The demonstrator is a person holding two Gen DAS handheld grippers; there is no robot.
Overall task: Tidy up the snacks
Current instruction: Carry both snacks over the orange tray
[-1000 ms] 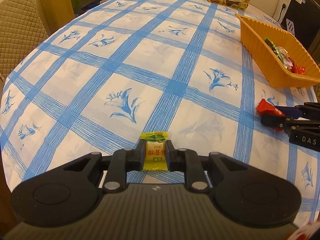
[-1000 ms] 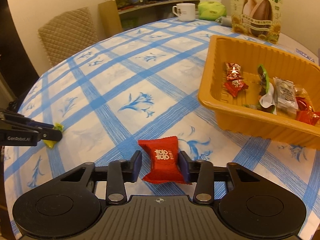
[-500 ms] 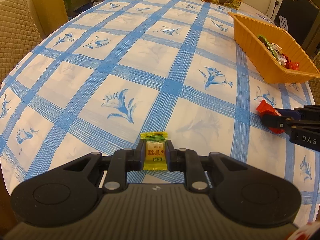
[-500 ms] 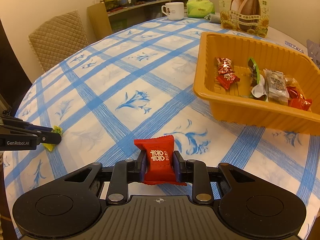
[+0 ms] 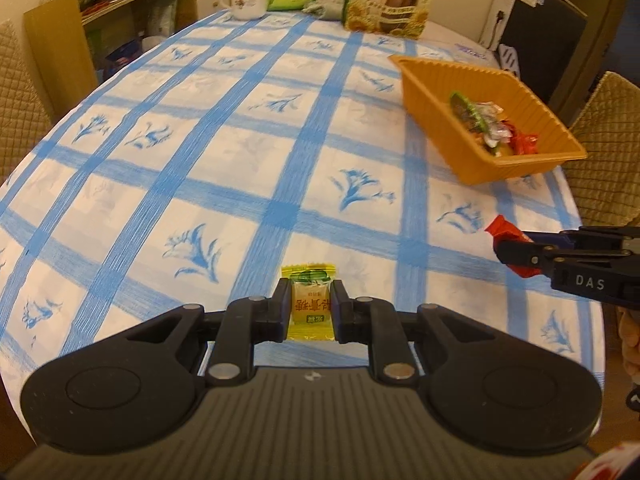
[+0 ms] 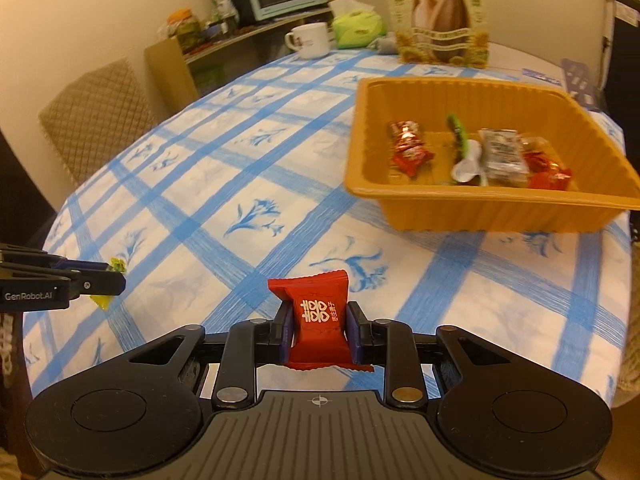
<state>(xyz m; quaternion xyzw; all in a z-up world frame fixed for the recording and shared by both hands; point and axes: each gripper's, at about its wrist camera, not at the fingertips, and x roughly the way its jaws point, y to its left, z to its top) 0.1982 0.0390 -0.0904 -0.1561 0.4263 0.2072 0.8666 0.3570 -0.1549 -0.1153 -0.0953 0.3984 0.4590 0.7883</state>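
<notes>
Above the checked tablecloth point(image 5: 224, 128), the left gripper point(image 5: 310, 306) clamps a yellow candy point(image 5: 311, 304); the right gripper point(image 6: 319, 332) clamps a red candy point(image 6: 318, 320). Each should clear the orange tray point(image 6: 492, 206) rim before release.

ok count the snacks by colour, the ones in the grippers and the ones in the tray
Red: 4. One held by the right gripper, red packet; three in the orange tray, e.g..
Yellow: 1. Yellow candy in the left gripper.
Green: 1.
Silver-grey: 1.
Total: 7 visible; others may be hidden.
</notes>
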